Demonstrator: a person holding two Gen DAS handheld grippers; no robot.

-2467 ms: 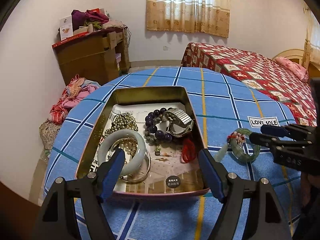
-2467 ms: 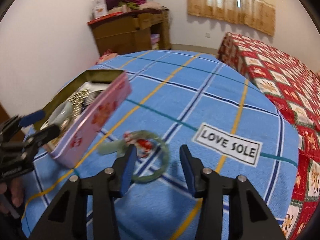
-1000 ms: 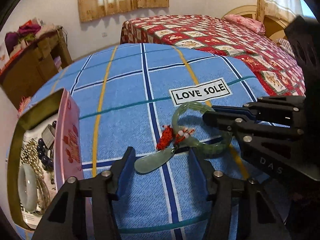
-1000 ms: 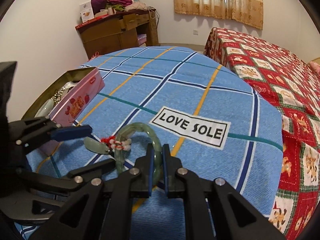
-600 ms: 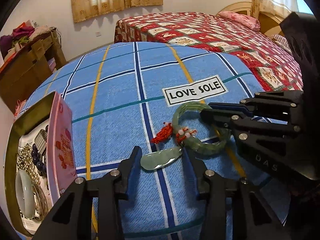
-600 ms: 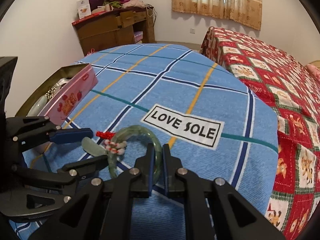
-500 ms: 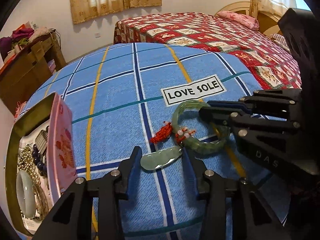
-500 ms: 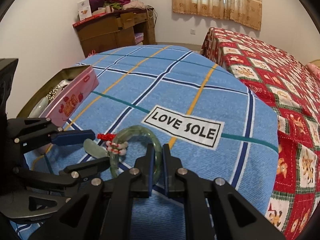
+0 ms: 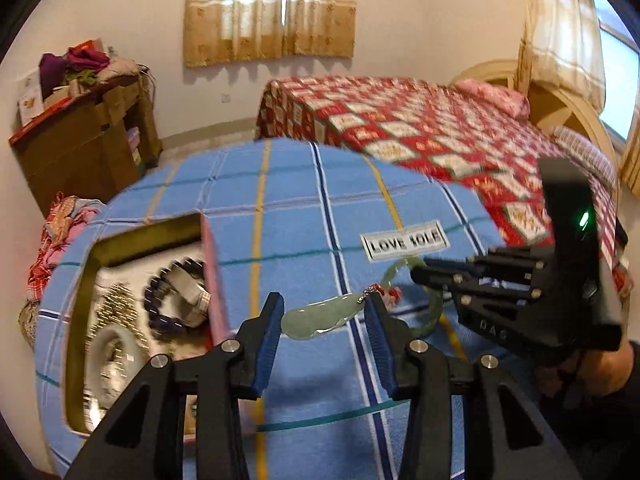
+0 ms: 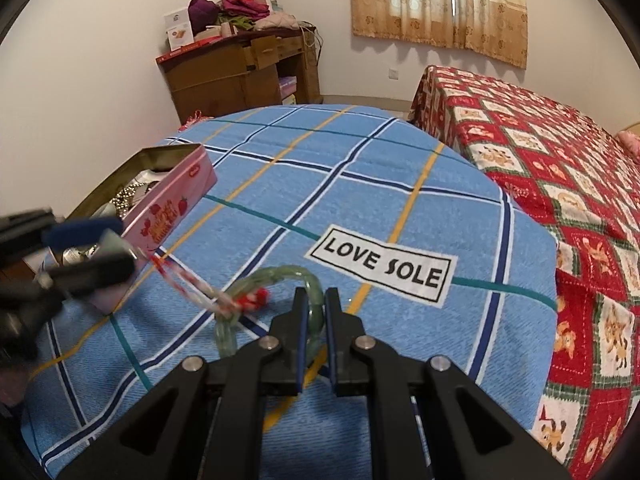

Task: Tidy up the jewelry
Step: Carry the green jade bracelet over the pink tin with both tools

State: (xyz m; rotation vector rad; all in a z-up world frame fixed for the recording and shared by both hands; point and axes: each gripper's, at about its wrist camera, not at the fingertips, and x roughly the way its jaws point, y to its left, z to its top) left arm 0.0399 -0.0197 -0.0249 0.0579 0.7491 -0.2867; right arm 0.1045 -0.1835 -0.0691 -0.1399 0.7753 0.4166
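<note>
My left gripper (image 9: 323,305) is shut on a pale green jade pendant (image 9: 316,318) and holds it above the blue checked cloth. A red and white beaded cord (image 10: 192,284) runs taut from the pendant (image 10: 114,242) to a green jade bangle (image 10: 276,274). The bangle lies on the cloth, and my right gripper (image 10: 314,308) is shut on its near rim. In the left wrist view the right gripper (image 9: 424,276) is to the right, clamped on the bangle (image 9: 394,270). In the right wrist view the left gripper (image 10: 108,246) shows blurred at the left edge.
An open pink tin (image 9: 90,280) sits left on the cloth (image 9: 304,208) with a purple bead bracelet (image 9: 160,300), a white bangle (image 9: 112,360) and chains inside. A "LOVE SOLE" label (image 10: 384,268) lies beyond the bangle. A red quilted bed (image 9: 420,132) and a wooden cabinet (image 9: 80,148) stand behind.
The left gripper closed on the pendant, then rose with it and swung towards the tin, pulling the cord tight. The right gripper stayed shut on the bangle in place.
</note>
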